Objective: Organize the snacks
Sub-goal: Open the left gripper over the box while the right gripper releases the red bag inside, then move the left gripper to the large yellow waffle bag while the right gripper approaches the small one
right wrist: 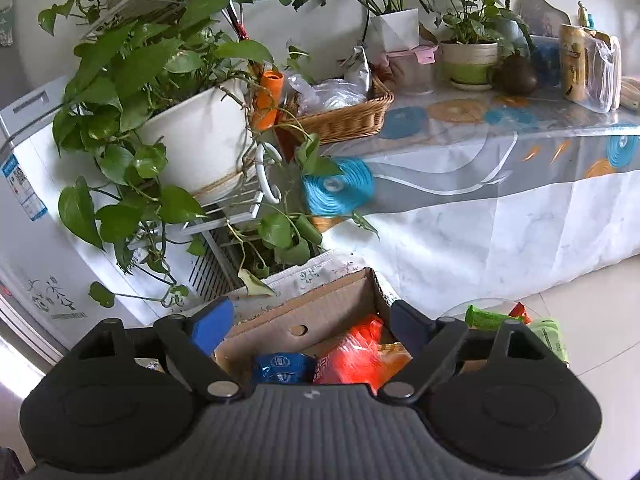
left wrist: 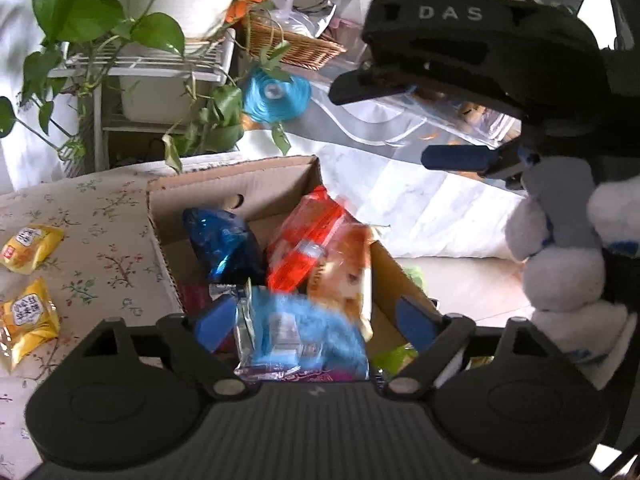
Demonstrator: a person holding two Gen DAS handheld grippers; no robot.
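An open cardboard box (left wrist: pixel 240 184) on a floral cloth holds a dark blue packet (left wrist: pixel 224 244), a red packet (left wrist: pixel 304 240) and an orange packet (left wrist: pixel 348 276). My left gripper (left wrist: pixel 316 320) stands open right over the box. A blurred light blue packet (left wrist: pixel 304 328) lies between its fingers, and the right pad is clear of it. My right gripper (left wrist: pixel 384 126) hangs open and empty above the box's far right side, held by a gloved hand (left wrist: pixel 560 264). In the right wrist view the right gripper (right wrist: pixel 310 328) is open above the box (right wrist: pixel 320 308), with the dark blue packet (right wrist: pixel 280 368) and red packet (right wrist: pixel 352 356) below.
Two yellow packets (left wrist: pixel 32 248) (left wrist: pixel 28 316) lie on the floral cloth (left wrist: pixel 100 240) left of the box. Green packets (right wrist: pixel 552 336) sit right of the box. Behind stand a plant rack (right wrist: pixel 192 140), trailing leaves, a wicker basket (right wrist: pixel 344 116) and a covered table (right wrist: pixel 500 200).
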